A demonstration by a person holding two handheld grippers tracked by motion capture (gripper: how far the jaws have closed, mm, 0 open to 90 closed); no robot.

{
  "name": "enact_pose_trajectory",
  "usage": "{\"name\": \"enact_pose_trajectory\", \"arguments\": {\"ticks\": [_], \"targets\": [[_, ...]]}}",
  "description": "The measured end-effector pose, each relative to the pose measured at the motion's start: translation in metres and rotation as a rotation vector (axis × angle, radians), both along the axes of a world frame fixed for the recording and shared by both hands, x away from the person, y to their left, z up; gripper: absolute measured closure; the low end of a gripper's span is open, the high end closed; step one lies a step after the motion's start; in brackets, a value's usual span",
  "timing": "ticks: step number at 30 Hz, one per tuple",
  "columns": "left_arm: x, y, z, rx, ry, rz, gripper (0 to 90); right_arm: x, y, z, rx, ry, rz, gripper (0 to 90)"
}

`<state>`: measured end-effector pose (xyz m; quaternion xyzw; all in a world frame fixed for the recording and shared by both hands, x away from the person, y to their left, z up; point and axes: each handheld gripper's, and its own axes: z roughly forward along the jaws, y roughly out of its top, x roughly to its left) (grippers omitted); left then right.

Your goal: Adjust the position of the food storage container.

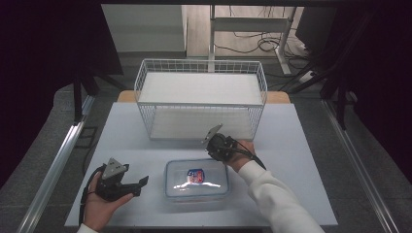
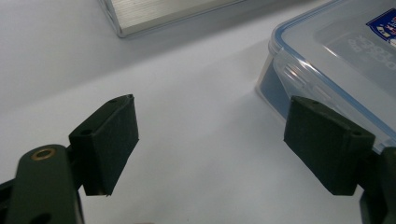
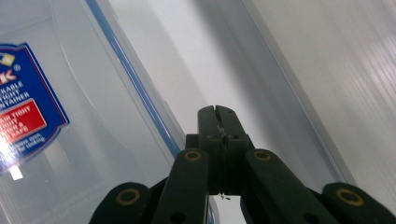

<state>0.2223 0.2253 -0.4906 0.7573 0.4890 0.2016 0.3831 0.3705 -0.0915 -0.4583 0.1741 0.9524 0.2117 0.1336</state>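
A clear plastic container (image 1: pixel 197 178) with a blue-sealed lid and a blue and red label lies at the front middle of the table. My left gripper (image 1: pixel 141 186) rests in a hand to its left. Its jaws stand wide open and point toward the container (image 2: pixel 336 56), with only bare table between the fingers (image 2: pixel 109 140). My right gripper (image 1: pixel 219 148), held by a hand in a white sleeve, hovers at the container's far right corner. In the right gripper view its jaws (image 3: pixel 218 116) are pressed together with nothing between them, just past the lid's blue edge (image 3: pixel 135 88).
A white wire basket (image 1: pixel 200 65) with a pale board floor stands at the back of the light table (image 1: pixel 301 160), just behind my right gripper. Dark floor, rails and cables surround the table.
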Motion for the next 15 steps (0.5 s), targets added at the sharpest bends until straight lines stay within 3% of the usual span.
{"name": "enact_pose_trajectory", "arguments": {"ticks": [6,11,12,13,14,15], "targets": [[0.0,0.0,-0.001,0.001,0.004,-0.003,17.6,0.0,-0.007,0.003,0.03,0.013,-0.009,89.0],[0.0,-0.001,0.0,0.005,0.001,-0.005,17.5,-0.004,-0.014,0.009,0.052,-0.024,-0.038,89.0],[0.0,-0.002,0.0,0.002,0.001,-0.009,17.5,-0.009,-0.021,0.017,0.099,-0.039,-0.058,89.0],[0.0,-0.002,0.0,0.002,0.001,-0.009,17.4,-0.009,-0.021,0.017,0.099,-0.039,-0.058,89.0],[0.0,-0.002,0.0,-0.002,0.002,-0.012,17.4,-0.019,-0.03,0.024,0.156,-0.057,-0.074,89.0],[0.0,-0.003,0.001,-0.006,0.004,-0.013,17.3,-0.022,-0.034,0.026,0.182,-0.059,-0.078,89.0]]}}
